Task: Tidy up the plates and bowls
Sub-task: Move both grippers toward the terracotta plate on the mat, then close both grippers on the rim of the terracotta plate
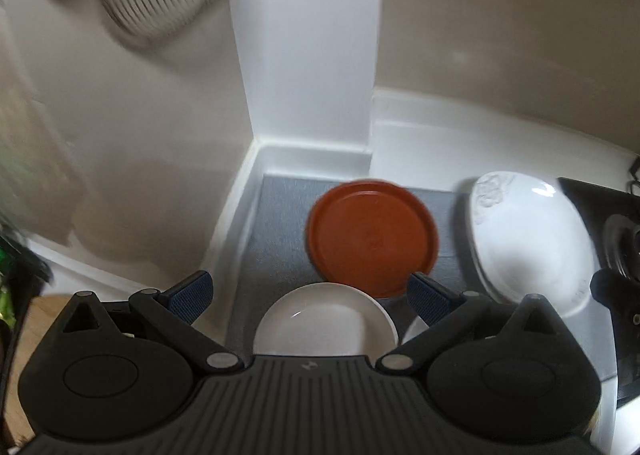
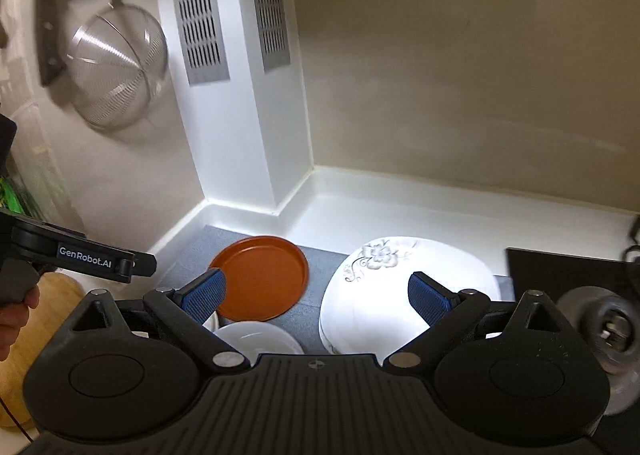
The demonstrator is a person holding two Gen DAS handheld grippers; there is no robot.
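Here, my left claw (image 1: 310, 297) is spread wide with nothing between its blue pads (image 1: 192, 295), hanging above the grey mat (image 1: 276, 215) in the corner of the white surface (image 1: 420, 143). Right under it sits a white bowl (image 1: 324, 319), and just beyond that the orange plate (image 1: 372, 235), whose near rim overlaps the bowl's far edge from this view (whether they touch I cannot tell). To the right lies a big white plate (image 1: 528, 243) with a floral print near its far rim, close beside the orange one but apart from it.

My right claw (image 2: 318, 295) is also wide open and empty. Its left pad (image 2: 204, 295) shows in front of the orange plate's (image 2: 260, 279) near-left rim, its right pad in front of the white plate (image 2: 372, 295); neither is gripped. The white bowl (image 2: 256, 339) peeks out below, near the claw's body. At the far left of this view I see the left claw's black arm (image 2: 80, 255), with a hand (image 2: 16, 319) on its grip, over a wooden board (image 2: 40, 319).

On the wall hang a metal strainer (image 2: 116, 67) and a dark-handled tool (image 2: 50, 11) (too blurred to name). Two vent grilles (image 2: 198, 7) sit on the white column. At the right edge stands a black appliance (image 2: 560, 275) beside a grey round part (image 2: 604, 327).
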